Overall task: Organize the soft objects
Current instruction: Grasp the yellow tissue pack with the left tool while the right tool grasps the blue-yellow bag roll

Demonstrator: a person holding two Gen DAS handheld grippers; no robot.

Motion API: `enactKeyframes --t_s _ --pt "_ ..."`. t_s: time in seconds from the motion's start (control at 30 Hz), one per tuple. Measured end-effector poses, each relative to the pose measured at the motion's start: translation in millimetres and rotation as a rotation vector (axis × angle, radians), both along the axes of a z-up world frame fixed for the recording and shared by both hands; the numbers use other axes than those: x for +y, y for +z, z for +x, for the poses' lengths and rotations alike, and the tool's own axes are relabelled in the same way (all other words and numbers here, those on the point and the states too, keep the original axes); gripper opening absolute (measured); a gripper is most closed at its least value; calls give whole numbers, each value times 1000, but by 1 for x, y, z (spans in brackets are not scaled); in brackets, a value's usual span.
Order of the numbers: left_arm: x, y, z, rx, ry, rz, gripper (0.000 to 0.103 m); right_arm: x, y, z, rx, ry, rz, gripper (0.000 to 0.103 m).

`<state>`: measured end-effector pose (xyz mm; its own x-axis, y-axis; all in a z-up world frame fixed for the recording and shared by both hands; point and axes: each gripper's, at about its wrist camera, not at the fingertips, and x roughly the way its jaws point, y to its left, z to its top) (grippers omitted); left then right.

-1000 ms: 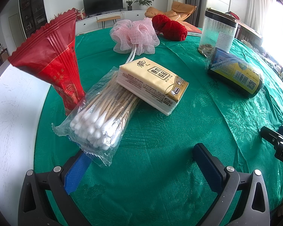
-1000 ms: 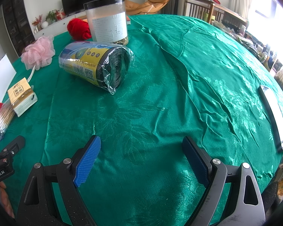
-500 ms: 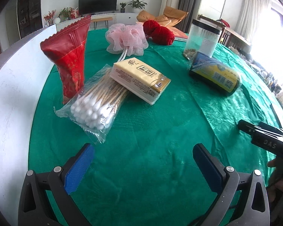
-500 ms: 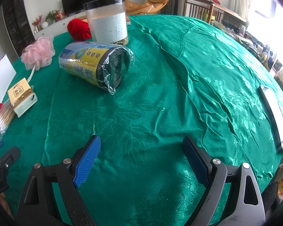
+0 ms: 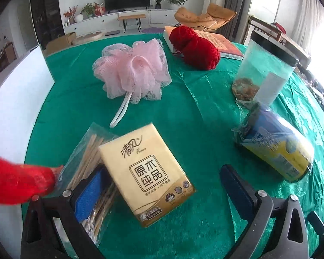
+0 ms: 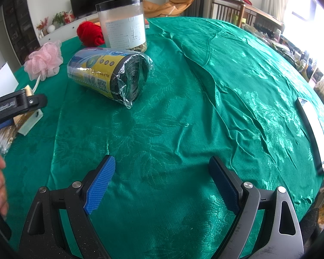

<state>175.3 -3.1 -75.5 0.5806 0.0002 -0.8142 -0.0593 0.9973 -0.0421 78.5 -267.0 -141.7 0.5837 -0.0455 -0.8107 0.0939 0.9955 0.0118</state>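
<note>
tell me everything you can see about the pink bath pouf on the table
The pink bath pouf is a fluffy ball of gathered pale pink mesh netting, loosely ruffled and full, not squashed. A white cord loop hangs from its underside and trails toward the tissue pack. It rests on the green tablecloth, toward the far side, with the red yarn just behind it to the right, apparently not touching. The right wrist view shows it sitting alone; neither gripper touches it.
</note>
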Motion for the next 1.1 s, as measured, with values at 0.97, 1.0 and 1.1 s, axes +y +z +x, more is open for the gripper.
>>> enactKeyframes --t_s 0.97,1.0,1.1 --pt "14 -10 -108 -11 -237 25 57 39 66 87 -74 422 -158 89" --pt "14 -9 -108 -8 -242 20 55 48 60 102 -33 456 -171 89" --pt "23 -7 -110 6 -246 -43 53 64 34 130 91 525 -173 83"
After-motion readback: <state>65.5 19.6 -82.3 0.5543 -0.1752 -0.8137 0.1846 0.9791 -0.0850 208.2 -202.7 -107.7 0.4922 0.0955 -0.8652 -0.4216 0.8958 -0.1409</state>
